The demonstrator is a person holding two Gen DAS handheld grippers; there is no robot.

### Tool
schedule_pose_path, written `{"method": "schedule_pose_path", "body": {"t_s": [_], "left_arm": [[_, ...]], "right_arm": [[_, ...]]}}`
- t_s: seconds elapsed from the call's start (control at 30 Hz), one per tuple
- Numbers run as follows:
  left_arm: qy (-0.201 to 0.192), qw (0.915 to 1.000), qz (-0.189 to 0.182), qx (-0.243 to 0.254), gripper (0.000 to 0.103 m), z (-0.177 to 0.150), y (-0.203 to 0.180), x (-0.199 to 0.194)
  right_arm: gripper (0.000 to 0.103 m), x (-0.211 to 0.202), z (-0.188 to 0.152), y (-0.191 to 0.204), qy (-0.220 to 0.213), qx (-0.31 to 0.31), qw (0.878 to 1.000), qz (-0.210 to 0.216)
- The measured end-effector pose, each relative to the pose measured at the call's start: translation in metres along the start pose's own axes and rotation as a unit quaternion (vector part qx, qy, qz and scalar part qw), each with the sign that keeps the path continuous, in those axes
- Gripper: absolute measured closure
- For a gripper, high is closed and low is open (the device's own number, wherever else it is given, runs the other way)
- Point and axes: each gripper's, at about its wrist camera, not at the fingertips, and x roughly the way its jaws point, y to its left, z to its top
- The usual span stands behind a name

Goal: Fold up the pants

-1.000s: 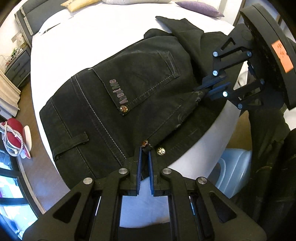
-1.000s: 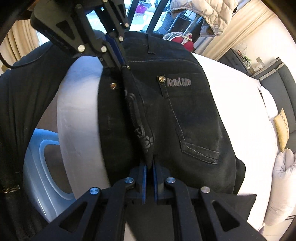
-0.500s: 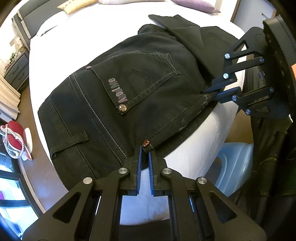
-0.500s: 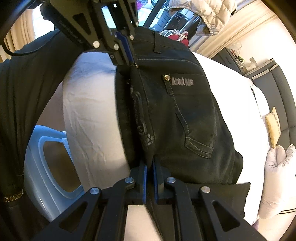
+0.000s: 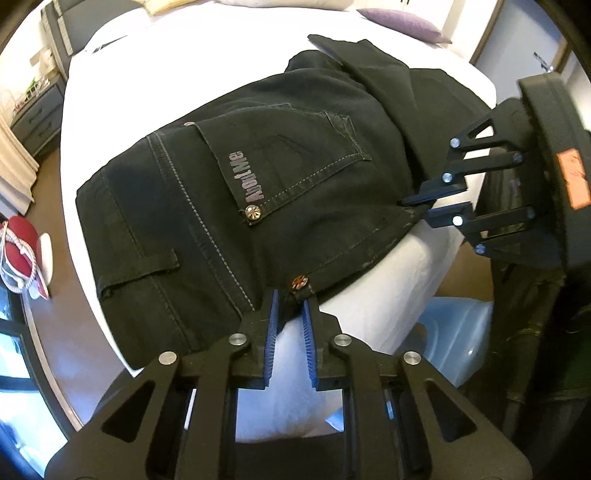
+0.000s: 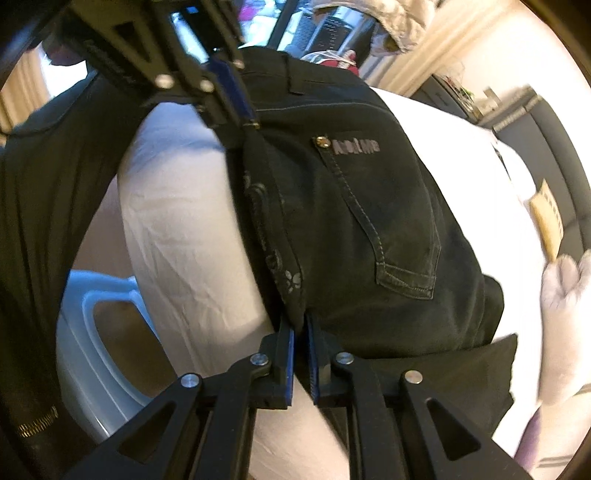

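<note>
Black jeans (image 5: 229, 192) with an "AboutMe" back pocket lie folded on the white bed (image 5: 122, 70), near its rounded edge. My left gripper (image 5: 290, 299) sits at the waistband corner by a copper rivet; its jaws stand slightly apart around the cloth edge. My right gripper (image 6: 300, 326) is at the crotch-side edge of the jeans (image 6: 369, 229), jaws a narrow gap apart with cloth between them. The right gripper also shows in the left wrist view (image 5: 417, 206), the left one in the right wrist view (image 6: 251, 118).
A light blue plastic basket (image 5: 454, 332) stands on the floor beside the bed, also in the right wrist view (image 6: 96, 332). Pillows (image 5: 402, 26) lie at the far side. A red and white item (image 5: 18, 247) lies on the floor at left. The person's dark clothing (image 6: 40, 221) is close.
The folded edge of the jeans has been laid down onto the bed. Both grippers' jaws have parted from tightly shut to a small gap.
</note>
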Motion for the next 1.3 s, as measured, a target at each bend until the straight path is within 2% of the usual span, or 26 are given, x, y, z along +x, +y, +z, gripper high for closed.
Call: {"method": "schedule_pose_path", "body": {"t_s": [0.1,0.2,0.27,0.37,0.5,0.57,0.63,0.67,0.7,0.73,0.83,0.93,1.07,1.17,1.3], "left_arm": [[0.023,0.9997,-0.006,0.003,0.089,-0.001,0.002,-0.007],[0.020,0.9997,-0.002,0.012,0.089,0.001,0.003,-0.026],[-0.008,1.0000,-0.003,0.004,0.089,0.009,0.002,-0.041],[-0.054,0.9978,-0.033,-0.021,0.089,0.030,-0.001,-0.049],[-0.066,0.9948,-0.052,-0.058,0.089,0.061,-0.008,-0.011],[-0.043,0.9943,-0.056,-0.079,0.089,0.068,-0.006,0.018],[-0.011,0.9950,-0.042,-0.090,0.089,0.067,-0.005,0.050],[-0.024,0.9945,-0.041,-0.094,0.089,0.064,-0.005,0.052],[-0.029,0.9937,-0.043,-0.100,0.089,0.062,-0.005,0.051],[-0.030,0.9928,-0.046,-0.107,0.089,0.061,-0.004,0.050],[-0.033,0.9908,-0.049,-0.122,0.089,0.057,-0.001,0.048],[-0.029,0.9904,-0.044,-0.128,0.089,0.057,0.000,0.047],[-0.028,0.9904,-0.038,-0.130,0.089,0.057,-0.002,0.048],[-0.029,0.9890,-0.042,-0.139,0.089,0.057,-0.001,0.050],[-0.028,0.9882,-0.042,-0.145,0.089,0.059,0.000,0.051]], "right_arm": [[0.092,0.001,0.000,-0.004,-0.004,0.021,1.000,0.004],[0.092,0.002,0.001,-0.004,-0.007,0.031,0.999,-0.001],[0.092,0.003,0.002,-0.006,-0.009,0.041,0.999,-0.003],[0.091,0.005,0.002,-0.007,-0.014,0.065,0.998,-0.001],[0.091,0.005,0.001,-0.015,-0.024,0.105,0.994,0.002],[0.089,0.004,-0.003,-0.022,-0.036,0.134,0.990,0.006],[0.075,0.001,-0.009,-0.030,-0.046,0.165,0.985,0.011],[0.054,-0.002,-0.014,-0.035,-0.049,0.185,0.981,0.022],[0.047,-0.006,-0.019,-0.038,-0.056,0.204,0.977,0.034],[0.047,-0.013,-0.026,-0.042,-0.070,0.223,0.971,0.043],[0.042,-0.027,-0.047,-0.071,-0.094,0.305,0.946,0.055],[0.042,-0.037,-0.070,-0.129,-0.111,0.406,0.905,0.061],[0.041,-0.046,-0.096,-0.222,-0.124,0.511,0.850,0.018],[0.041,-0.033,-0.108,-0.292,-0.109,0.575,0.811,-0.015],[0.041,0.008,-0.113,-0.368,-0.064,0.625,0.777,-0.030]]}}
